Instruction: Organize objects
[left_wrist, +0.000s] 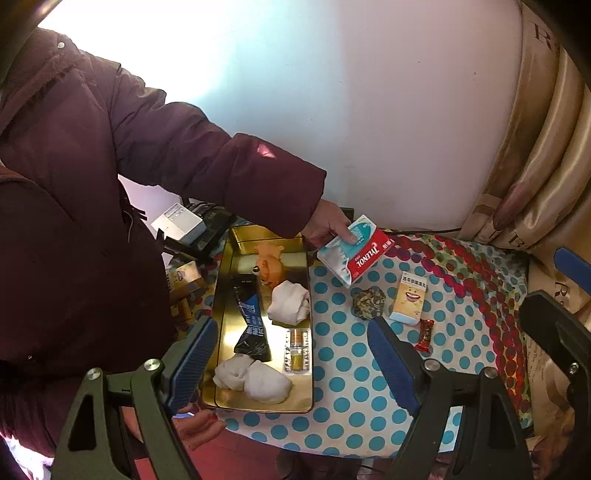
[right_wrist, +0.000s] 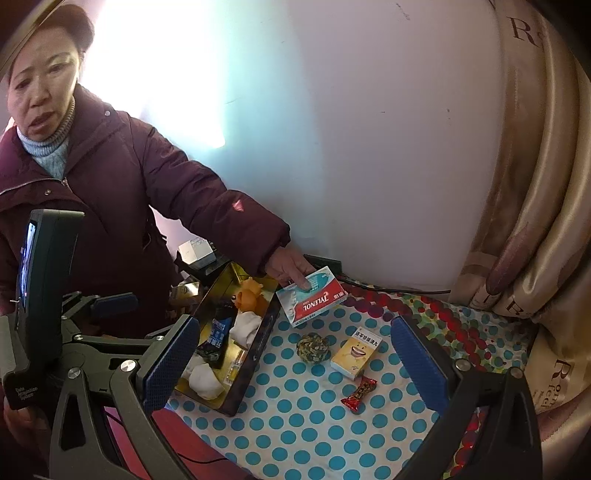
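Observation:
A gold metal tray (left_wrist: 225, 295) (right_wrist: 255, 358) lies on the dotted tablecloth. It holds an orange toy bear (left_wrist: 269, 264) (right_wrist: 249, 295), a dark tube (left_wrist: 251, 317), white cloth bundles (left_wrist: 288, 301) (right_wrist: 205, 382) and a blister pack (left_wrist: 296, 350). A bare hand holds a red Tylenol box (left_wrist: 354, 251) (right_wrist: 312, 299) above the cloth, right of the tray. A woven ball (left_wrist: 367, 302) (right_wrist: 313, 348), a yellow smiley box (left_wrist: 410, 299) (right_wrist: 355, 352) and a red candy (left_wrist: 424, 334) (right_wrist: 360, 393) lie on the cloth. My left gripper (left_wrist: 291, 354) and right gripper (right_wrist: 295, 365) are open and empty, above the table's near side.
A person in a maroon jacket (right_wrist: 122, 206) leans in from the left. A gold curtain (left_wrist: 535, 155) (right_wrist: 535, 184) hangs at right, a white wall behind. Small boxes (left_wrist: 179, 223) sit beyond the tray's left side. The dotted cloth (right_wrist: 303, 435) lies between the grippers.

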